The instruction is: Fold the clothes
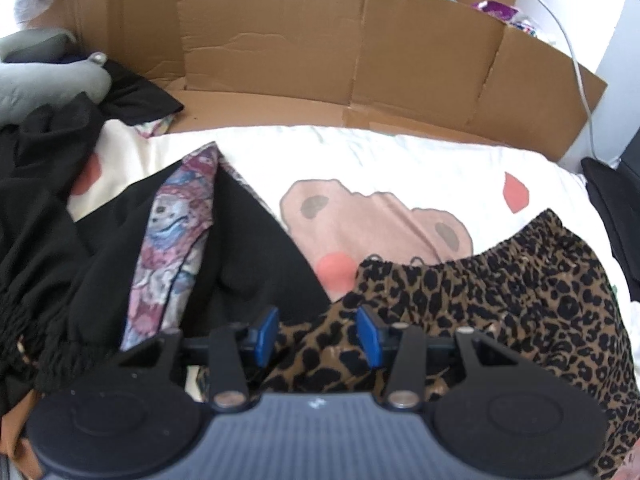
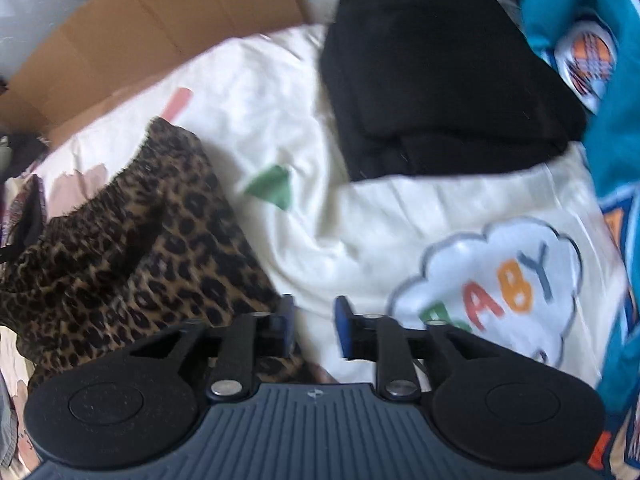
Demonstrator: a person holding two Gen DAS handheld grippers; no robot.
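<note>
On the far left, a heap of black clothing [image 1: 44, 216] spills over the white printed bedsheet [image 1: 400, 160], with a strip of pink-and-blue patterned fabric [image 1: 176, 240] running through it. To the right of that heap lies the leopard-print garment [image 1: 500, 280]: tan cloth with dense black spots, thin and soft, with a gathered elastic waistband along its far edge. It is rumpled rather than flat and spreads from the middle of the bed toward the right and near side. The left gripper [image 1: 318, 330] hangs over its near left part with jaws partly apart, the blue pads on either side of a stretch of the leopard cloth; whether they touch it I cannot tell.

In the right wrist view the same garment [image 2: 132, 248] is bunched on the left, its right edge reaching under the right gripper [image 2: 314, 330]. That gripper's jaws stand narrowly apart with bare sheet showing between them. Farther right, a folded black garment [image 2: 440, 80] rests flat on the sheet, and a teal printed cloth [image 2: 616, 168] fills the right edge.
</note>
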